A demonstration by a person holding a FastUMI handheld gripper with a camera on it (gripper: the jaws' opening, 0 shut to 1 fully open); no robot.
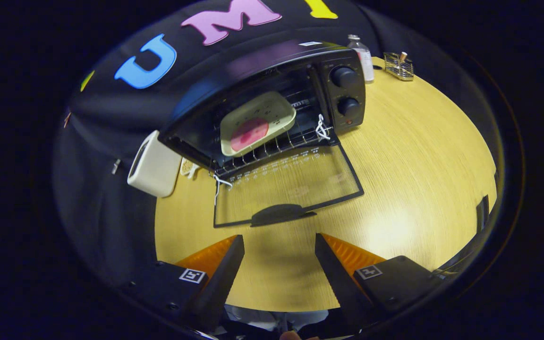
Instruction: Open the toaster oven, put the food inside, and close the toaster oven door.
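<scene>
The gripper [279, 243] sits closest to the lens, its two fingers spread well apart with nothing between them, hovering above bare wood just short of the oven door's handle.

Beneath everything spreads the tabletop [418, 170], a pale yellow wood-grain surface with a bright glare patch ahead of the right finger. On it, beyond the fingers, stands the toaster oven [262, 61], a black box with two round knobs stacked on its right-hand panel. Its door [295, 182] is swung fully down and lies flat on the tabletop, a glass pane in a black frame, with a dark curved handle [279, 214] at the edge nearest the gripper.

Inside the cavity, on the wire rack [276, 148], rests a cream rectangular tray [272, 111] with rounded corners, tilted in this view. On the tray lies the food [249, 134], a flat round pink slice.

Just beside the oven's left side stands a white boxy appliance [154, 165]. Beyond the oven's right corner stands a small clear bottle [362, 57], and near it a little wire basket [398, 66].
</scene>
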